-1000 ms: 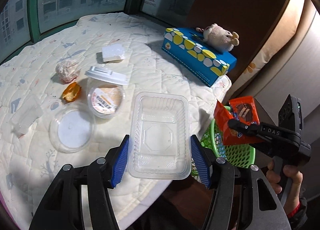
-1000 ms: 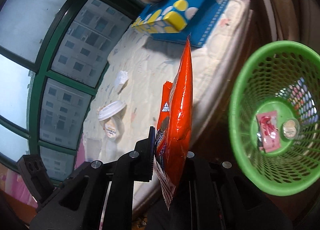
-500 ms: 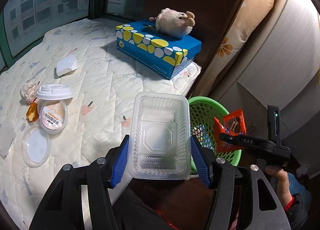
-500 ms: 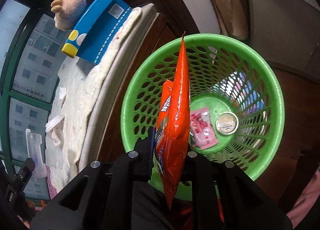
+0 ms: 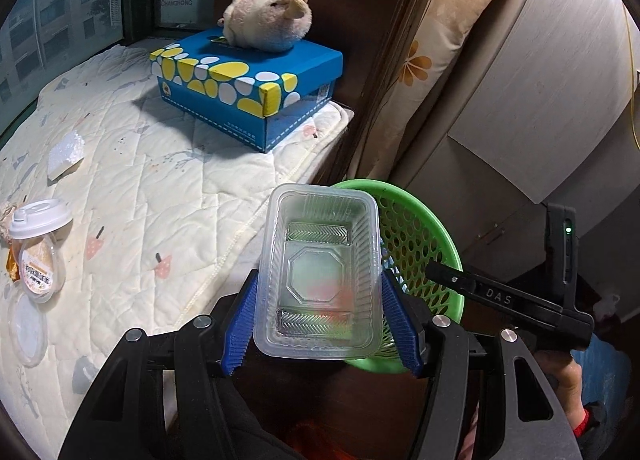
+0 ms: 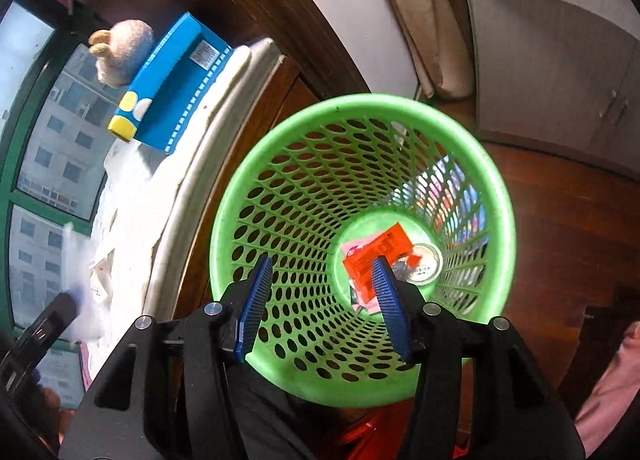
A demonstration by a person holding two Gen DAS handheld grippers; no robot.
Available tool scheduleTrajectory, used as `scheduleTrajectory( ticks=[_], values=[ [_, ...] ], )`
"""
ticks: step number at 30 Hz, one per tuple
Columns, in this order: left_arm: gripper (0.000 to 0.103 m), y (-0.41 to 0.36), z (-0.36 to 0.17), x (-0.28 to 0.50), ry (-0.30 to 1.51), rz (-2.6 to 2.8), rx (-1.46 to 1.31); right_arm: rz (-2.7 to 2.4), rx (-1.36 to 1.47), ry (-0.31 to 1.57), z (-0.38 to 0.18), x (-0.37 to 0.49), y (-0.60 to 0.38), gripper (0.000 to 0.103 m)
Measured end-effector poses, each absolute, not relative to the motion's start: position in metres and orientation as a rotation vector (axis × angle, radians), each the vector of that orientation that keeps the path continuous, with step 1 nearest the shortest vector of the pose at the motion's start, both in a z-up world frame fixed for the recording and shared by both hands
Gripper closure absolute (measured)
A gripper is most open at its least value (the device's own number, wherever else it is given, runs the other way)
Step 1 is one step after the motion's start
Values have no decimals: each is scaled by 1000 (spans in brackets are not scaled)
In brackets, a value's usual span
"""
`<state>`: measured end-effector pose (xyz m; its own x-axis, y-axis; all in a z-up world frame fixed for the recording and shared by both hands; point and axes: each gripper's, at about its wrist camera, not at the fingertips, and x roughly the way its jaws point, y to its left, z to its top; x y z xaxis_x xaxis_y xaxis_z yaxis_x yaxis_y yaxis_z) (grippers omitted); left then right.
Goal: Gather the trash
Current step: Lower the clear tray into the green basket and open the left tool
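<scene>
My left gripper (image 5: pixel 320 320) is shut on a clear plastic tray (image 5: pixel 318 272), its blue pads pressing both long sides, and holds it over the near rim of the green mesh basket (image 5: pixel 420 244). My right gripper (image 6: pixel 320 300) hangs above the basket (image 6: pixel 280 196) with its jaws opening and nothing between them. The orange snack wrapper (image 6: pixel 374 254) lies on the basket's bottom beside a pink packet and a round lid. In the left wrist view the right gripper's black body (image 5: pixel 500 296) pokes in from the right.
On the quilted mattress (image 5: pixel 160 196) stand a blue spotted box (image 5: pixel 248 88) with a plush toy (image 5: pixel 268 20), a lidded cup (image 5: pixel 38 244), a foam piece (image 5: pixel 66 154) and a clear lid (image 5: pixel 26 328). The basket stands on a dark wood floor (image 6: pixel 560 220) next to the bed.
The right gripper swung over the basket, opened and dropped the orange wrapper, which now lies at the bottom. The left gripper carried the clear tray from the mattress to the basket rim.
</scene>
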<state>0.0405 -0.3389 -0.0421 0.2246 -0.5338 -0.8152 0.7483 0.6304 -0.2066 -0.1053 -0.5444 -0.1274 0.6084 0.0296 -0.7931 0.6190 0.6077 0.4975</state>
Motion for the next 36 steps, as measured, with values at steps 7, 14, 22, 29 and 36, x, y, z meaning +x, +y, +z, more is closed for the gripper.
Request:
scheduleTrajectory(
  ticks=[7,14,22,29,36],
  values=[
    [46,-370,-67,33,1053,-935,290,-406,792,811,-107,-124,-535,42],
    [46,-389,-83,30,1093,-948,303,-445,740,775,-96,-140,-527,36],
    [35,-401,-85,28,1088,-979,291,-447,762,780,-102,-146,-522,36],
    [32,-375,-75,34,1084,-961,254,-424,751,776,-98,-141,-513,36],
    [32,-327,-59,44,1043,-897,222,-363,678,783,-87,-125,-487,33]
  ],
)
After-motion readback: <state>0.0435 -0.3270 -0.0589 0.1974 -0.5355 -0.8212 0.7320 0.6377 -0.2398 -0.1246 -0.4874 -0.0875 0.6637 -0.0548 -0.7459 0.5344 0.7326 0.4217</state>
